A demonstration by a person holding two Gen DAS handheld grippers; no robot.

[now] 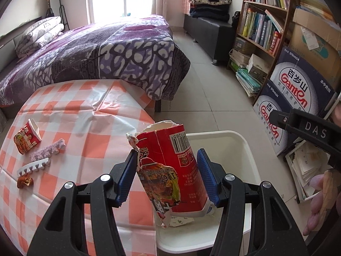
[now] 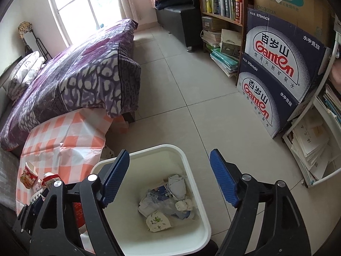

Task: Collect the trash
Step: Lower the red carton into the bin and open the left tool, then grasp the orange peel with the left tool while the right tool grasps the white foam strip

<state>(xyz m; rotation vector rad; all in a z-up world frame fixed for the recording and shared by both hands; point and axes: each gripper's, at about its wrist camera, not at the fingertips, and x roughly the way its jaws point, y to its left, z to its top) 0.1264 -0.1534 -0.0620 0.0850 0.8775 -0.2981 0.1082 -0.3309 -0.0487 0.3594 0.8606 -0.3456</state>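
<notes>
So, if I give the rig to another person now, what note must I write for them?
Left tool: shut on the red noodle cup, held above the white bin.
Right tool: open, empty, over the bin.
Done: crumpled papers and wrappers lie in the bin.
Left: drop the cup; then clear the checked table: small red cup, purple piece, white toothed piece, brown bit.

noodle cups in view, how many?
2. One red noodle cup sits between the left hand-held gripper fingers over the white bin; a smaller noodle cup lies on the checkered table. More may be hidden.
</notes>
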